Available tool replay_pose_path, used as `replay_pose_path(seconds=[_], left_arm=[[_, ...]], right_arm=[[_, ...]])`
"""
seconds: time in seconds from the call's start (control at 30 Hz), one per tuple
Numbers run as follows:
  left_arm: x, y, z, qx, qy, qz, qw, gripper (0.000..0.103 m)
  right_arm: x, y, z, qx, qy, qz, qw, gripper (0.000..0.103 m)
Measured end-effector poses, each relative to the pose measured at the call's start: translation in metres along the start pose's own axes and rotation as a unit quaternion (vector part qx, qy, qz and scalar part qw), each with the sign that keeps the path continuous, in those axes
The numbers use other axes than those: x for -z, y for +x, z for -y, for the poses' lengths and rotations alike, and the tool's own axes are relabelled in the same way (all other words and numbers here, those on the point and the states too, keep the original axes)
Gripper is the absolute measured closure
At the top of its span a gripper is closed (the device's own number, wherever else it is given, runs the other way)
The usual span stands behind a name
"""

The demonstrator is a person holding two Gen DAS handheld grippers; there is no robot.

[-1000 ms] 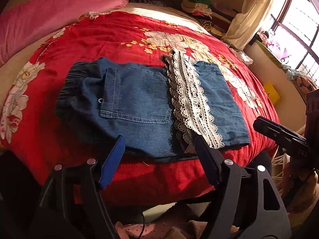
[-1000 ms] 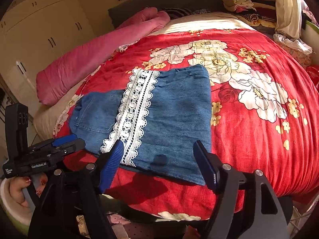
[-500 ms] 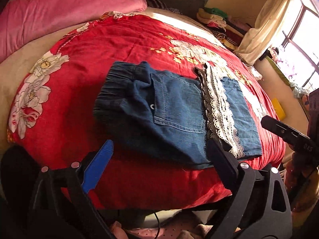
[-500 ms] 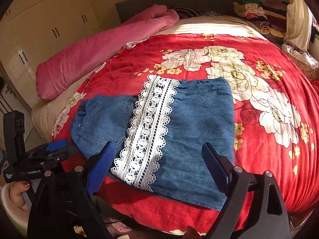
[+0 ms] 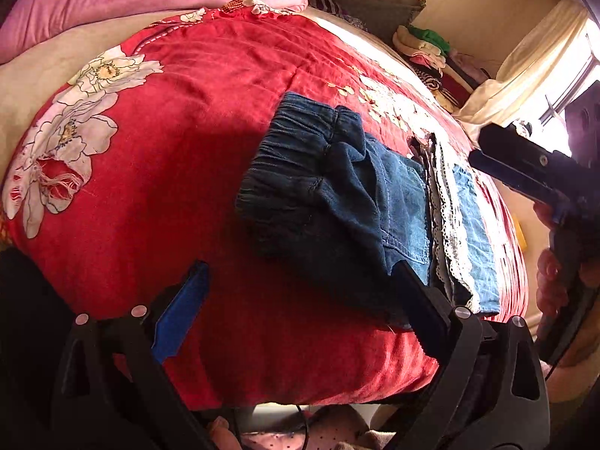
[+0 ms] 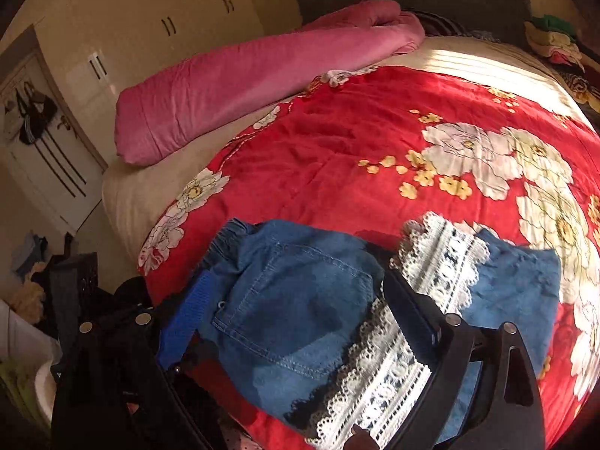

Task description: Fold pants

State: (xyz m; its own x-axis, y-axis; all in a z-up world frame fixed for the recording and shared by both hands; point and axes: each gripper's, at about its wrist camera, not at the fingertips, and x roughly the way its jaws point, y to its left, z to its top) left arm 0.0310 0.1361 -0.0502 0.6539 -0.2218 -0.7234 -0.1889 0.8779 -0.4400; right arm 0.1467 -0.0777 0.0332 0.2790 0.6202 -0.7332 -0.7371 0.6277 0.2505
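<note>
Folded blue denim pants (image 5: 348, 206) with a white lace band (image 5: 448, 225) lie on the red flowered bedspread (image 5: 187, 150) near its front edge. My left gripper (image 5: 300, 300) is open and empty, low at the bed's edge, just in front of the pants' waistband end. My right gripper (image 6: 296, 300) is open, close over the pants (image 6: 296, 300), its jaws on either side of the back pocket, beside the lace band (image 6: 423, 288). The right gripper also shows in the left wrist view (image 5: 525, 165), above the pants' far end.
A rolled pink quilt (image 6: 255, 75) lies along the bed's far left side. Stacked clothes (image 5: 431, 48) sit at the bed's head. Cupboards (image 6: 131, 37) stand at the left, a curtain and window (image 5: 543, 56) at the right. Clutter lies on the floor below the bed edge.
Both grippers have swung left and moved closer to the pants. The right gripper now sits over the pocket area instead of back from the bed edge. The pants lie as before.
</note>
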Motion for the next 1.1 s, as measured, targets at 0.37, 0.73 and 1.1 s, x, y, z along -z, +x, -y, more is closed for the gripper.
replay_pose_path(seconds=[0.37, 0.73, 1.1], left_arm=[[0.000, 0.011, -0.001, 0.007, 0.005, 0.000, 1.0000, 0.012], [-0.003, 0.018, -0.004, 0.015, 0.001, 0.007, 0.9999, 0.010], [-0.029, 0.018, 0.008, 0.094, -0.022, 0.011, 0.9952, 0.026]], right_arm=[[-0.026, 0.084, -0.038, -0.028, -0.069, -0.100, 0.992, 0.011], [-0.023, 0.128, -0.036, -0.053, -0.077, -0.150, 0.984, 0.055], [-0.030, 0.057, 0.000, -0.132, -0.016, -0.076, 0.988, 0.070]])
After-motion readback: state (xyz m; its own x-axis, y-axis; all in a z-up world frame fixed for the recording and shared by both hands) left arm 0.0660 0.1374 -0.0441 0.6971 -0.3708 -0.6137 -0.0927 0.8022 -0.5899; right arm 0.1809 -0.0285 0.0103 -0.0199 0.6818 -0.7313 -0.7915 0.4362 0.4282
